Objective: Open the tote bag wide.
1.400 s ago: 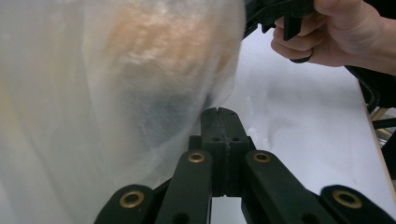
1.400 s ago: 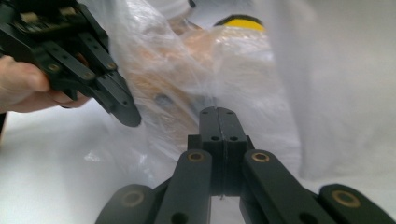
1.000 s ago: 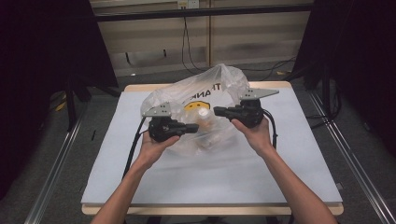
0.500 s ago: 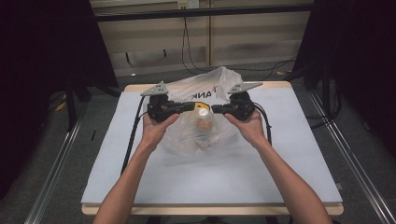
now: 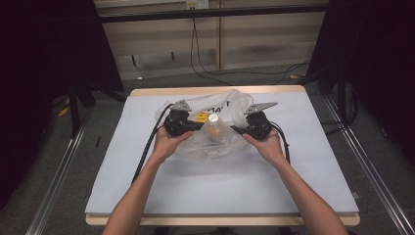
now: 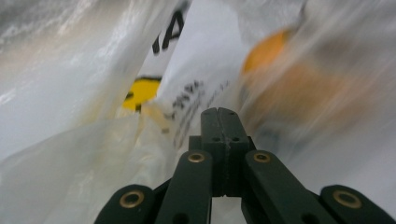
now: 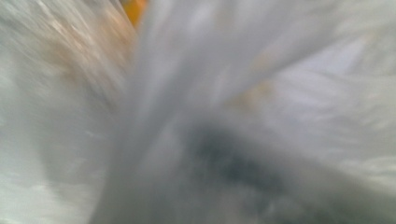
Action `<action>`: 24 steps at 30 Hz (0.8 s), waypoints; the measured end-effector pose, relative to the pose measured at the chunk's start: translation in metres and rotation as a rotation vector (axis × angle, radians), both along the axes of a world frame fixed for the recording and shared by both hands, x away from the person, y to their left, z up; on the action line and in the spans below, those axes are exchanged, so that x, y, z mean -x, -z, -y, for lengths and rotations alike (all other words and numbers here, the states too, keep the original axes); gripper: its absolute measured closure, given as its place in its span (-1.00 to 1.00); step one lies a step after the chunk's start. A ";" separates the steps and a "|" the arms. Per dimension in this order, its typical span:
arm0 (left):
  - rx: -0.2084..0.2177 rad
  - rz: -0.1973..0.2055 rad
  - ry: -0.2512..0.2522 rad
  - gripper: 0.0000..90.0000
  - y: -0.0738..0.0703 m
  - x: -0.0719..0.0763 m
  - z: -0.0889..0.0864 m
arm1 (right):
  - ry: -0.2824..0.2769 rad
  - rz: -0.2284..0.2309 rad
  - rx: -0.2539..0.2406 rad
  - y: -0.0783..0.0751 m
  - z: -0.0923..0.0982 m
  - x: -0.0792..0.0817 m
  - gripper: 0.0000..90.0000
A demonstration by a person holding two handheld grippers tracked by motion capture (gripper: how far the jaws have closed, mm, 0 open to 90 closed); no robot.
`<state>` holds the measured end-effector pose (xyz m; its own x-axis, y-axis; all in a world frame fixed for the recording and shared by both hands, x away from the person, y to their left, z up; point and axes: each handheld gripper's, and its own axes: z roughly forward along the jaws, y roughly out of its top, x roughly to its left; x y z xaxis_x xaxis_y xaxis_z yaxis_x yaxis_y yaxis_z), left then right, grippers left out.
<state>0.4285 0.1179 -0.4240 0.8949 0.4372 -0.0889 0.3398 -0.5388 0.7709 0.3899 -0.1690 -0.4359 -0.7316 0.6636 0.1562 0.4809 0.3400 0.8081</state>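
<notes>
A clear plastic bag [image 5: 215, 105] with black print and a yellow mark lies on the grey table top [image 5: 220, 181]. Inside it stands a bottle [image 5: 214, 134] with a white cap and brownish contents, seen as an orange-brown blur [image 6: 289, 79] in the left gripper view. My left gripper [image 5: 199, 126] is shut on the bag's film at its left side; its jaws [image 6: 222, 116] are pressed together against the film. My right gripper [image 5: 236, 129] holds the bag's right side. In the right gripper view blurred film covers its dark jaws.
Cables [image 5: 147, 152] trail from both grippers across the table. A wooden edge [image 5: 215, 91] borders the table's far side, just behind the bag. Metal rails [image 5: 54, 191] run along both sides of the table. Bare table top lies between the forearms and the near edge.
Both grippers have come down with the bag. The bag, held tall before, has sunk and spread on the table, and the bottle's white cap stands out at its middle.
</notes>
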 end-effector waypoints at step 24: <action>-0.246 -0.098 -0.010 1.00 0.045 0.001 -0.037 | -0.002 -0.134 0.170 0.045 0.031 0.002 1.00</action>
<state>0.4275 0.1549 -0.4686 0.8829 0.4650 -0.0652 0.4127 -0.7023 0.5801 0.3884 -0.2005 -0.4809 -0.7134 0.6870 0.1378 0.5793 0.4675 0.6677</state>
